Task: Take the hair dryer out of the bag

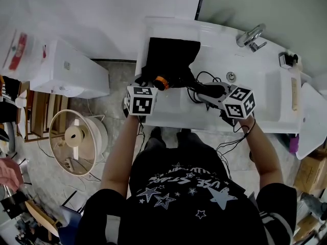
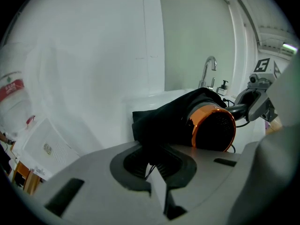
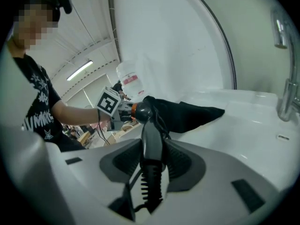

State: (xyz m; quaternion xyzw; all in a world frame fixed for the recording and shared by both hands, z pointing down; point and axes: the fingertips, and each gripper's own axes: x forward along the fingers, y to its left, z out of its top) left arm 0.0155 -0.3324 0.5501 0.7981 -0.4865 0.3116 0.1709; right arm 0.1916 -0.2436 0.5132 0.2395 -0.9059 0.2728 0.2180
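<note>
A black bag (image 1: pixel 171 55) lies on the white sink counter (image 1: pixel 265 75). A black hair dryer (image 1: pixel 168 81) with an orange ring has its front end inside the bag, and the ringed back end (image 2: pixel 213 128) sticks out. My left gripper (image 1: pixel 147 86) is shut on the bag's near edge (image 2: pixel 154 125), with black cloth pinched between its jaws (image 2: pixel 152 156). My right gripper (image 1: pixel 207 93) is shut on the hair dryer's handle (image 3: pixel 151 139), which runs up between its pads (image 3: pixel 151 161). In the right gripper view the bag (image 3: pixel 192 111) trails off to the right.
The dryer's black cord (image 1: pixel 204 78) loops over the basin and hangs down at the front. A chrome faucet (image 1: pixel 250 35) stands at the counter's back right. On the floor to the left are a round fan (image 1: pixel 76 137) and a white appliance (image 1: pixel 69 68).
</note>
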